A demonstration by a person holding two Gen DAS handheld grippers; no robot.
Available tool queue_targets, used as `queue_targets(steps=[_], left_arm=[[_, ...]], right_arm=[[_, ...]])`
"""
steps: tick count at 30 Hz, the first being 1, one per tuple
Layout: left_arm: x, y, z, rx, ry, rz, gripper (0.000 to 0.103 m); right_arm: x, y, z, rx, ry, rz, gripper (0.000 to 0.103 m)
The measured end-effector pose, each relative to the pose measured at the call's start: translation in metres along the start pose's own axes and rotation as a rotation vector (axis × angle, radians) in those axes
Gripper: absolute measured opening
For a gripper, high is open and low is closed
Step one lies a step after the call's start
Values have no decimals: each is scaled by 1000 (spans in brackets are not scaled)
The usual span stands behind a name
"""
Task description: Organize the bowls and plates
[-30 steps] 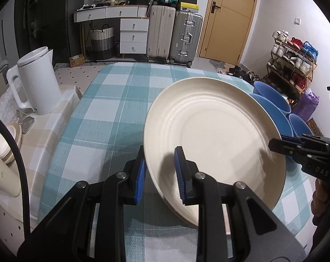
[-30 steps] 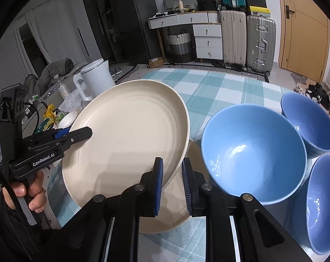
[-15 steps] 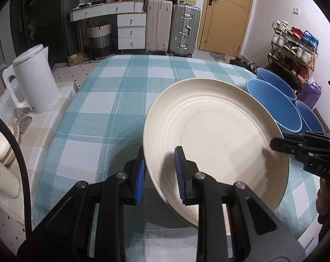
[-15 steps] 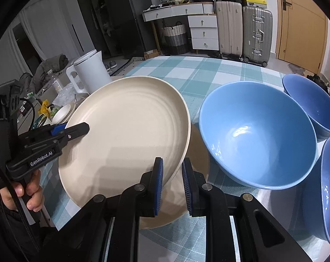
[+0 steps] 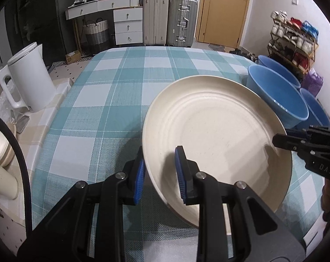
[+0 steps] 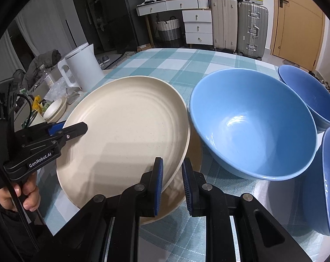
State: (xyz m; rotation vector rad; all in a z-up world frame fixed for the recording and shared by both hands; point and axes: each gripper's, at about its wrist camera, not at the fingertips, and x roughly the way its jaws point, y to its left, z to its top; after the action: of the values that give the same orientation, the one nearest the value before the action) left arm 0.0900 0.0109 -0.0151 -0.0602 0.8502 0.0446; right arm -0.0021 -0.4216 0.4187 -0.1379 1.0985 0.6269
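Observation:
A cream plate (image 5: 217,131) (image 6: 125,131) is held at both rims, low over a second cream plate (image 6: 178,198) lying on the checked tablecloth. My left gripper (image 5: 159,172) is shut on its near-left rim. My right gripper (image 6: 172,183) is shut on its opposite rim, and shows at the right in the left wrist view (image 5: 282,138). Three blue bowls stand to the right: a large one (image 6: 252,122) (image 5: 278,96), one behind it (image 6: 311,96), one nearer (image 6: 326,183).
A white kettle (image 5: 27,80) (image 6: 82,65) stands on a side counter left of the table (image 5: 112,100), with small cream dishes (image 6: 55,109) nearby. Suitcases, drawers and a door are at the back. A shoe rack (image 5: 293,41) stands at the right.
The plate, held by both grippers, has come down and flattened toward the lower plate on the table. Both grippers stay shut on its rims.

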Motion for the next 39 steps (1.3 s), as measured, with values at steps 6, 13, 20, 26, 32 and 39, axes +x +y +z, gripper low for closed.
queue_targets(steps=[6, 13, 20, 26, 32, 39], left_arm=[[8, -9, -3, 41, 7, 29, 24], [17, -18, -7, 76, 24, 59, 25], [22, -22, -12, 116, 41, 91, 26], [28, -25, -15, 140, 60, 108, 26], [32, -26, -17, 151, 70, 108, 26], [34, -27, -19, 170, 68, 120, 26]], right_arm=[[3, 1, -5, -6, 10, -35, 19], [0, -1, -9, -8, 16, -52, 19], [1, 1, -10, -21, 16, -79, 20], [2, 6, -11, -40, 21, -105, 21], [4, 11, -13, -55, 24, -139, 21], [9, 14, -16, -87, 30, -198, 21]])
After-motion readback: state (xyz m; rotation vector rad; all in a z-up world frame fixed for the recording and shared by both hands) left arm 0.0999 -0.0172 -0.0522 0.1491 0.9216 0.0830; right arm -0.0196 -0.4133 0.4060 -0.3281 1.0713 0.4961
